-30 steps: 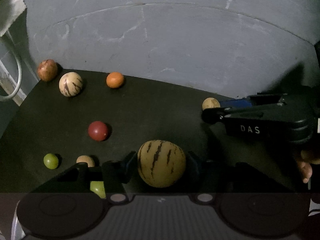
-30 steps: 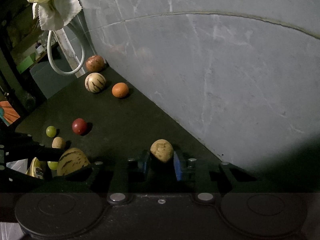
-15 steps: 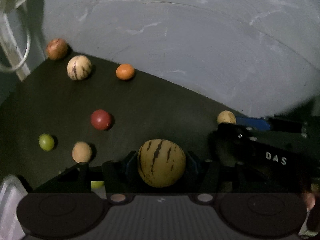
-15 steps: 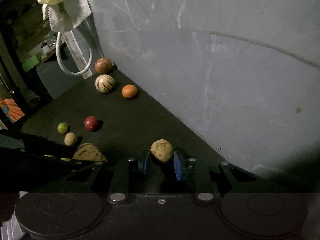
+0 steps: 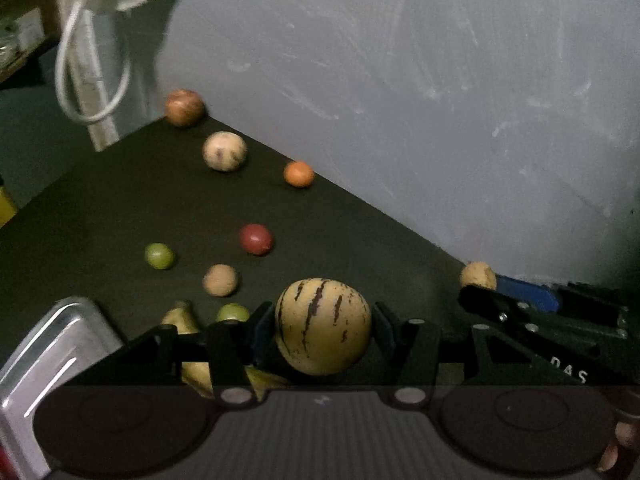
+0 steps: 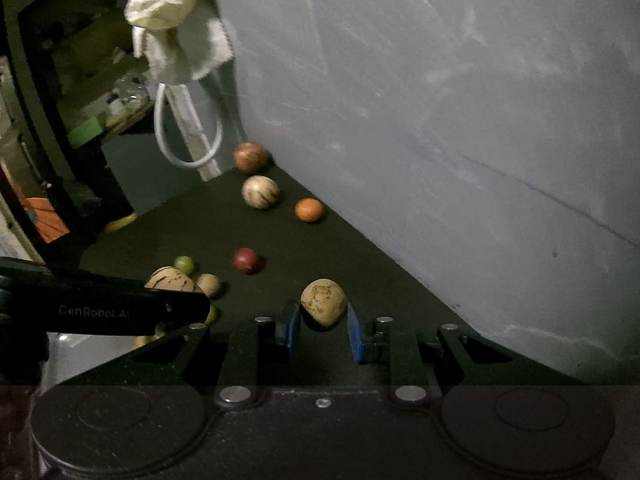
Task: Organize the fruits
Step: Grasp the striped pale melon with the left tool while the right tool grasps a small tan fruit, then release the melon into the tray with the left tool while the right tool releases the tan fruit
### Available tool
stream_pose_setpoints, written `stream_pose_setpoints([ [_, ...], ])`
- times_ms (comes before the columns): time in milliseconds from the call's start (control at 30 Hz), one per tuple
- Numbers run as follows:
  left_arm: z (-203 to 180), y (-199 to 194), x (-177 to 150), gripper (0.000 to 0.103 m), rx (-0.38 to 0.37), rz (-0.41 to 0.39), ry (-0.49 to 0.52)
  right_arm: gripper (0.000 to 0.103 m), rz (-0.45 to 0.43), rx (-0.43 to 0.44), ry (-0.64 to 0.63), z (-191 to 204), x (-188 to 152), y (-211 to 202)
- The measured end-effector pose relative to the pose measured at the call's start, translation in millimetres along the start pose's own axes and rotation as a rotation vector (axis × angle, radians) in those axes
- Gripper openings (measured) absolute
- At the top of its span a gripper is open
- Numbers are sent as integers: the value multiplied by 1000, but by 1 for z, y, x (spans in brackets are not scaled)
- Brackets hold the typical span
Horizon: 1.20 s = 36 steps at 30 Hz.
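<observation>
My left gripper (image 5: pixel 322 326) is shut on a yellow striped melon (image 5: pixel 323 326) and holds it above the dark table (image 5: pixel 120 200). My right gripper (image 6: pixel 323 324) is shut on a small tan speckled fruit (image 6: pixel 323 302); it also shows at the right of the left wrist view (image 5: pixel 478 276). On the table lie a red fruit (image 5: pixel 256 239), an orange (image 5: pixel 298 174), a pale striped melon (image 5: pixel 224 151), a brown fruit (image 5: pixel 185 107), a green fruit (image 5: pixel 159 256), a tan fruit (image 5: pixel 219 279) and bananas (image 5: pixel 192 344).
A metal tray (image 5: pixel 52 344) sits at the lower left under my left gripper. A grey wall (image 5: pixel 400 100) runs along the table's far edge. A white cable loop (image 6: pixel 188 136) and a cloth (image 6: pixel 172 20) hang at the far left corner.
Both views have swung left and risen with the fruits still held. The metal tray and bananas have come into the left wrist view.
</observation>
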<state>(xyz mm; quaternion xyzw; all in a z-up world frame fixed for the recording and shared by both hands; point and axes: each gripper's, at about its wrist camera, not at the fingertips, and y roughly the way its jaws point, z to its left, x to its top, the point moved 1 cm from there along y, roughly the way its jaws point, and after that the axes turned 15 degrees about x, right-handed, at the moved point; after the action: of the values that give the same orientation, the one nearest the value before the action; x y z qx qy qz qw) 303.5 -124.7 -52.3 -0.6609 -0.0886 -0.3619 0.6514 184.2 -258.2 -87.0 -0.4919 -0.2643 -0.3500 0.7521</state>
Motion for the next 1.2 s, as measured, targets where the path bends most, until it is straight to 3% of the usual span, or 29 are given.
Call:
stream_pose_setpoints([
  [333, 74, -48, -16, 56, 86, -51, -105, 27, 3, 136, -71, 64, 34, 8],
  [600, 150, -57, -49, 56, 183, -58, -220, 27, 66, 287, -173, 136, 50, 61],
  [733, 192, -44, -69, 56, 236, -33, -305, 27, 119, 356, -257, 170, 44, 103],
  [900, 236, -20, -90, 56, 279, 8, -379, 27, 212, 385, -356, 194, 20, 154],
  [1200, 259, 13, -112, 56, 263, 58, -402, 27, 321, 361, -485, 203, -11, 211],
])
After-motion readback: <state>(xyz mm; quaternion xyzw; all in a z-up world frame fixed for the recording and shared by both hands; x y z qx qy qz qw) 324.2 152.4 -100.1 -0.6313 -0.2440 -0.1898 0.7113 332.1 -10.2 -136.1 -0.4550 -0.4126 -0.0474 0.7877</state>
